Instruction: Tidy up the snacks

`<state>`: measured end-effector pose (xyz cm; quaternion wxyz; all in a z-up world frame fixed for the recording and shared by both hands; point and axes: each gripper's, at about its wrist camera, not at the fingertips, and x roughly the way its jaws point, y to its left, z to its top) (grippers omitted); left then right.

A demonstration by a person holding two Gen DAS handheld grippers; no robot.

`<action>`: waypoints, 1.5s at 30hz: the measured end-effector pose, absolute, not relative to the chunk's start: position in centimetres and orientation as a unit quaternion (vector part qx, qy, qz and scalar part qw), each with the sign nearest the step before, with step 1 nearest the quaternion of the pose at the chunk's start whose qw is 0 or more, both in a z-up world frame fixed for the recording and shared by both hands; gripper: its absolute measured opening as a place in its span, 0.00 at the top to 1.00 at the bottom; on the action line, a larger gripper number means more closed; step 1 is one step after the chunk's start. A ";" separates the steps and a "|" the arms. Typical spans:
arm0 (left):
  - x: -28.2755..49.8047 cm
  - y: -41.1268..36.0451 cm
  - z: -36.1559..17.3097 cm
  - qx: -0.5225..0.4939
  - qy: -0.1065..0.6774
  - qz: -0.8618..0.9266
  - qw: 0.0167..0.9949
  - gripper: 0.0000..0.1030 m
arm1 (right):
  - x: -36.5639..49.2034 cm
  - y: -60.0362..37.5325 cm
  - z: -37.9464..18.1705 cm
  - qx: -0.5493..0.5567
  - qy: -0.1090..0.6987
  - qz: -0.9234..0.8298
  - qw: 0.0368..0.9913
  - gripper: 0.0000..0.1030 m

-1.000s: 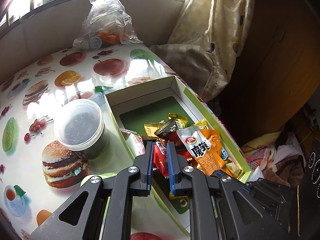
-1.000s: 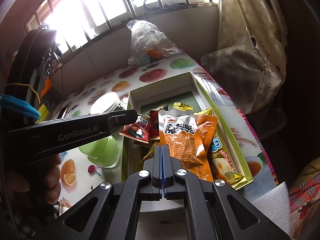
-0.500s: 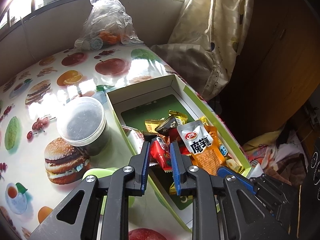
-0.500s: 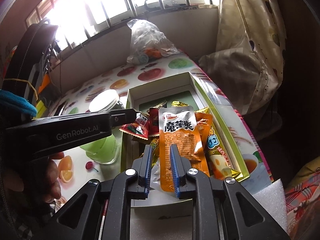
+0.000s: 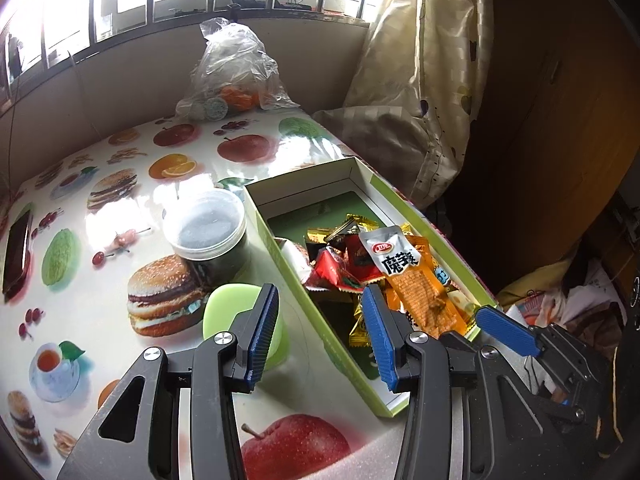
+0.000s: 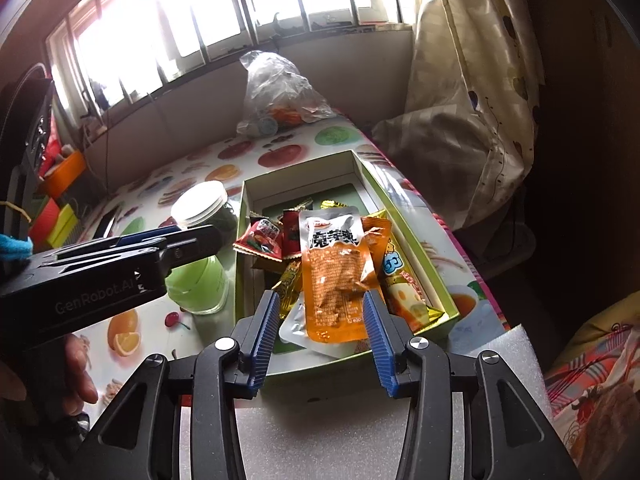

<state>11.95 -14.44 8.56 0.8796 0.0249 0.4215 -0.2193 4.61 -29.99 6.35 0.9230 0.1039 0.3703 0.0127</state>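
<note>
Both tools have just been opening, nothing gripped; the right tool straddles the orange snack pouch; light, floppy, slick foil; best pinched by its flat sealed edge; left tool empty.

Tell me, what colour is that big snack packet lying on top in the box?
Orange with a silvery-white top: the big snack packet shows best in the right wrist view.

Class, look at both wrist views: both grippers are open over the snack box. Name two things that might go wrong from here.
1. The orange packet lies loose on top of the heaped snacks in the green box; its lower end overhangs the near rim and may slide out.
2. The left gripper, its jaws just opened and empty, hangs beside the green cup; a careless move could knock it over.
</note>
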 end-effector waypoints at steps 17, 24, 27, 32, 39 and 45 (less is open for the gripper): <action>4.5 -12.7 5.4 0.077 0.414 -0.207 0.883 0.56 | -0.3 -29.4 4.0 0.086 0.387 -0.061 0.916 0.52; 2.8 -12.4 3.3 0.077 0.436 -0.209 0.872 0.56 | -1.1 -28.8 2.6 0.068 0.397 -0.080 0.912 0.52; 2.4 -12.4 2.4 0.072 0.449 -0.208 0.866 0.56 | -1.3 -28.6 1.7 0.058 0.409 -0.088 0.906 0.52; 2.2 -12.4 1.5 0.069 0.459 -0.209 0.861 0.56 | -1.7 -28.1 1.3 0.034 0.403 -0.095 0.910 0.51; 2.1 -12.3 1.4 0.066 0.456 -0.205 0.864 0.52 | -1.9 -28.1 1.0 0.033 0.396 -0.103 0.912 0.50; 2.3 -11.8 1.2 0.047 0.461 -0.203 0.862 0.49 | -2.1 -28.0 0.9 0.036 0.388 -0.107 0.915 0.50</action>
